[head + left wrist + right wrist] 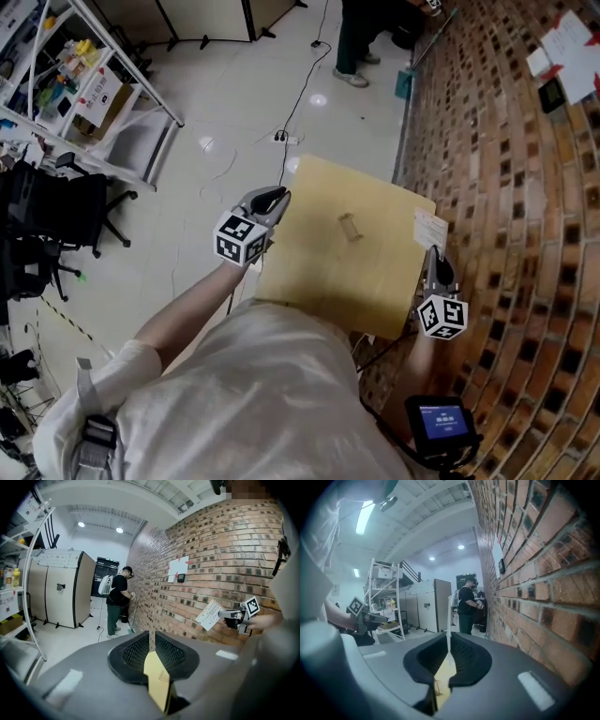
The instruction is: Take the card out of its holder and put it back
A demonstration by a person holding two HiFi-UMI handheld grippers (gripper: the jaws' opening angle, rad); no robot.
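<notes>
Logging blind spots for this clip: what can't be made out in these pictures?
Card print: too small in head and left gripper views; edge-on between the right gripper fingers in its own view.
Holder slot: transparent and tiny in the head view; contents unreadable.
Table near edge: hidden by the person's shoulder in the head view.
Wall notices: too small in every view.
</notes>
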